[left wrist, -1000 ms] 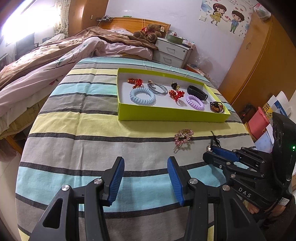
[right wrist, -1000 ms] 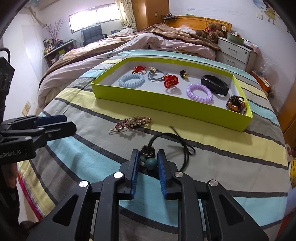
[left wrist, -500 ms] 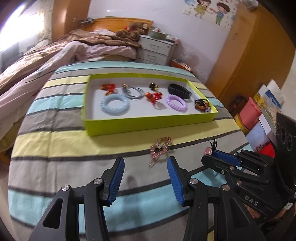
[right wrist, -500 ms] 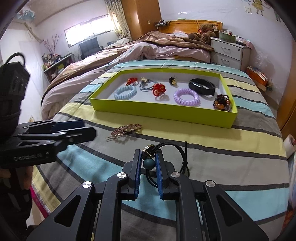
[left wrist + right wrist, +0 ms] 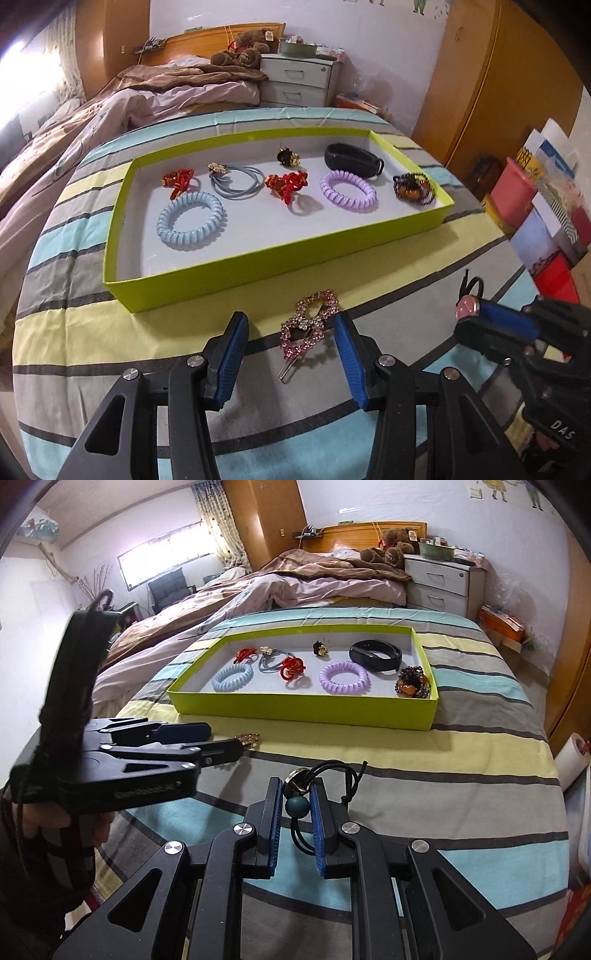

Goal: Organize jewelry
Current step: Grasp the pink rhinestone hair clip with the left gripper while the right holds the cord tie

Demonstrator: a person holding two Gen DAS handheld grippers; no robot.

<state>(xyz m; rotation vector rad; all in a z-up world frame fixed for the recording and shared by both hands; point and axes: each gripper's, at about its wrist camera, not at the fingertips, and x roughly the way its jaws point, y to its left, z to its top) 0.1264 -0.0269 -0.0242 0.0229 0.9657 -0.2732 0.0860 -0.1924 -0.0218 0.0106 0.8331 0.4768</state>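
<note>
The lime-green tray (image 5: 258, 275) is sitting on the striped bedspread (image 5: 92, 332), holding a pale blue coil hair tie (image 5: 191, 225), a grey elastic hair tie (image 5: 236, 181), two red ornaments (image 5: 178, 180) and (image 5: 286, 183), a small gold-and-black clip (image 5: 287, 157), a black wristband (image 5: 352, 161), a purple coil hair tie (image 5: 347, 189) and a dark beaded bracelet (image 5: 413, 187) in the right corner.

The pink rhinestone hair clip (image 5: 308, 326) is lying on the bedspread just in front of the tray, now sitting between the spread fingers of the left claw (image 5: 291, 358), which is standing wide open; a second ago the clip was lying well ahead of it. The right claw (image 5: 297, 818) is staying clamped on the black corded hair tie (image 5: 334, 771) with its teal bead (image 5: 296, 806), holding it higher above the bedspread than before.
</note>
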